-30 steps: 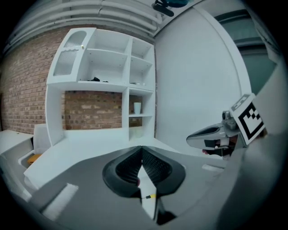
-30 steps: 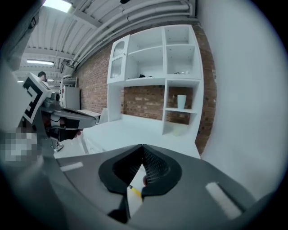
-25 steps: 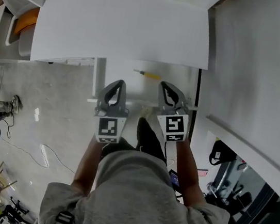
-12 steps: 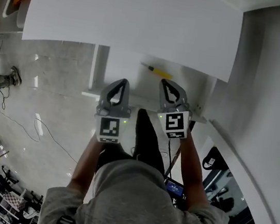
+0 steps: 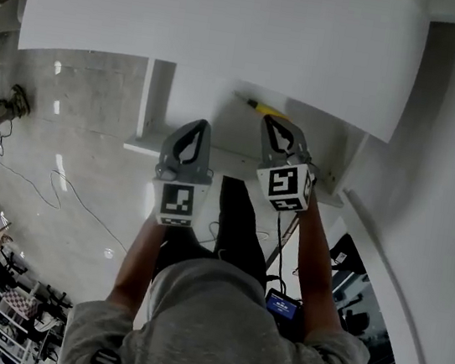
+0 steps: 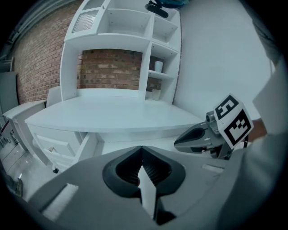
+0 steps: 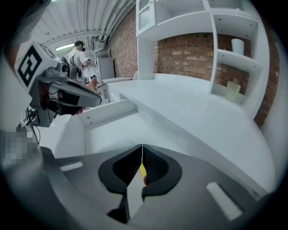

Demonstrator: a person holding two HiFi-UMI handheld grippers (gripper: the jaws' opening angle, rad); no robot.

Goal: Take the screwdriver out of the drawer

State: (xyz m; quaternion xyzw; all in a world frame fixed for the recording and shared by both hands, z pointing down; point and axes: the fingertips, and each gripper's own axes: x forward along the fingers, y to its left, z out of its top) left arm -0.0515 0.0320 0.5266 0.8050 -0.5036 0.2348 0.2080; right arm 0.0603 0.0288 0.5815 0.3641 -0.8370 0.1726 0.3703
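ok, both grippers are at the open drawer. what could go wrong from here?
1. The right gripper is shut, and the screwdriver lies just beyond its tips. Going in without opening could shove it deeper under the desk top.
2. The desk top overhangs the drawer right by the screwdriver, so a steep approach may knock its edge.

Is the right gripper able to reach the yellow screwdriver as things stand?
Probably yes: the drawer is open and nothing lies between the right gripper and the screwdriver, though its jaws are shut.
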